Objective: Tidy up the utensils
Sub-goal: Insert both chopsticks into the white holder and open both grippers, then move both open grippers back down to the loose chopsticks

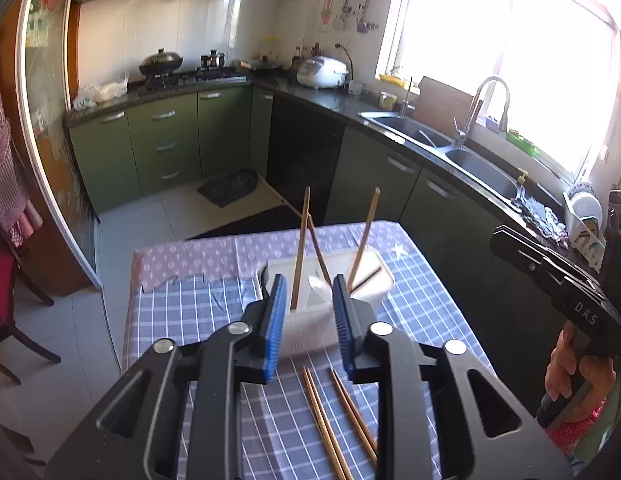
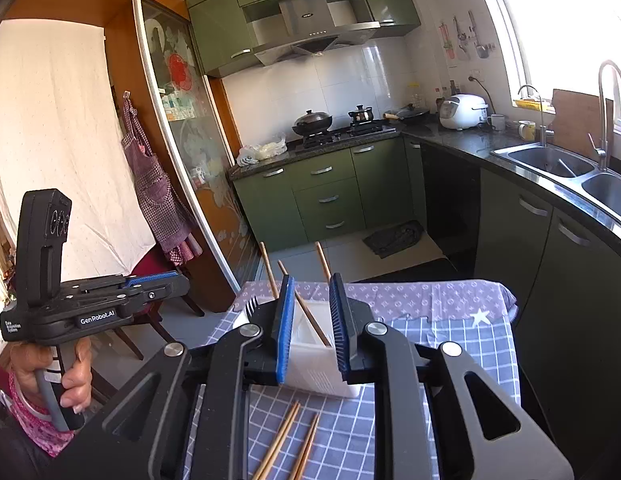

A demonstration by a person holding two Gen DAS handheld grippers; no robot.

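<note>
A white plastic utensil holder stands on the checked tablecloth, with several wooden chopsticks leaning upright in it. Several more chopsticks lie flat on the cloth in front of it. My left gripper is open and empty, raised just in front of the holder. In the right wrist view my right gripper is open and empty, also held above the holder, with loose chopsticks lying below it. A fork's tines stick up at the holder's left edge.
The small table ends close behind the holder, with tiled floor beyond. Green kitchen cabinets and a counter with a double sink run along the back and right. A chair and a hanging apron are at the left.
</note>
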